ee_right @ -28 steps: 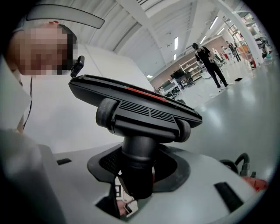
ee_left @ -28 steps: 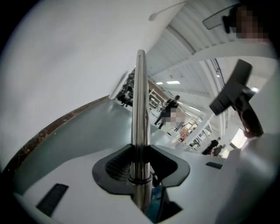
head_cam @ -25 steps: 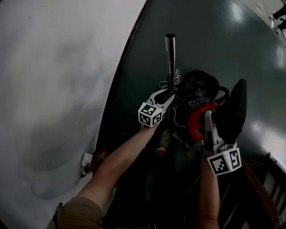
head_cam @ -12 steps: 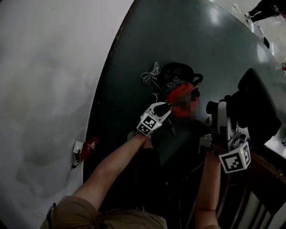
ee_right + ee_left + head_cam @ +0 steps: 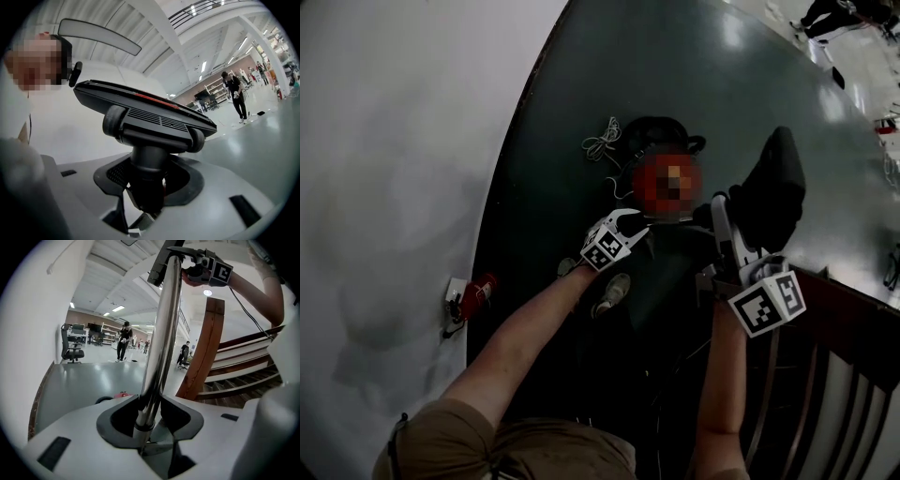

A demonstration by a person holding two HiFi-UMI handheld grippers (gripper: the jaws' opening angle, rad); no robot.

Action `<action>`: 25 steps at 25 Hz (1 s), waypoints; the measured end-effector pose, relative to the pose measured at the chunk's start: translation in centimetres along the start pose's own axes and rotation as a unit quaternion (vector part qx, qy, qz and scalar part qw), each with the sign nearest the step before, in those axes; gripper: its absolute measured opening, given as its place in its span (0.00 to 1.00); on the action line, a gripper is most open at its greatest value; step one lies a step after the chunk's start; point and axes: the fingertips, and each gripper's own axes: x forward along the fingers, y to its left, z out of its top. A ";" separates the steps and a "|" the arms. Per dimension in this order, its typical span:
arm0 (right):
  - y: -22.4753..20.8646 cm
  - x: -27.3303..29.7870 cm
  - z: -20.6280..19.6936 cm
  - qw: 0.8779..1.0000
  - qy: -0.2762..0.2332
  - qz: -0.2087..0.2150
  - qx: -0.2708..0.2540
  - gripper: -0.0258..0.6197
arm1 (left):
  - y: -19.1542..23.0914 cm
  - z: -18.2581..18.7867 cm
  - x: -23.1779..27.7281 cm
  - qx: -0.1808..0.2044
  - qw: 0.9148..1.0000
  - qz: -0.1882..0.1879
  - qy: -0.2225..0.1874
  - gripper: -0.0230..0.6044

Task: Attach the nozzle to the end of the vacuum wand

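Moved since a second back: both grippers higher and closer to the head camera. Chrome steel vacuum wand no longer stretched long across the floor in head view, now tipped up and foreshortened. Black wide-head floor nozzle carried up with the right hand.

Nearest: left gripper clamped on the wand's lower collar. Right gripper clamped on the nozzle's round black neck, with the head spread crosswise beyond the jaws.

Key relation: wand's long axis runs from the left jaws up and slightly right. Free end lands at the top of the left gripper view, just beside the right gripper and a black edge of the nozzle. So nozzle lies off the wand's far tip, right hand nearer the joint than left. Cannot tell whether tip and neck opening touch or line up.

Judgement: not yet mated. Next step needs the neck bore swung coaxial with the wand, then pushed along that axis.

Further out: brown wooden stair post, dark grey-green floor, black vacuum body sitting on it.
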 end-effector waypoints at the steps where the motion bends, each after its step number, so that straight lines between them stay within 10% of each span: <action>1: -0.3 -1.1 -0.8 1.000 0.014 -0.009 -0.004 0.33 | -1.0 -0.3 0.1 0.002 1.000 -0.002 0.003 0.26; 12: -3.3 -8.2 -1.5 0.999 0.013 -0.025 0.018 0.33 | -7.7 5.1 1.7 0.055 0.997 -0.045 0.000 0.30; 25: -2.3 -9.0 -1.7 0.993 0.024 -0.070 -0.096 0.33 | -10.3 10.1 2.4 0.124 0.991 -0.043 -0.001 0.25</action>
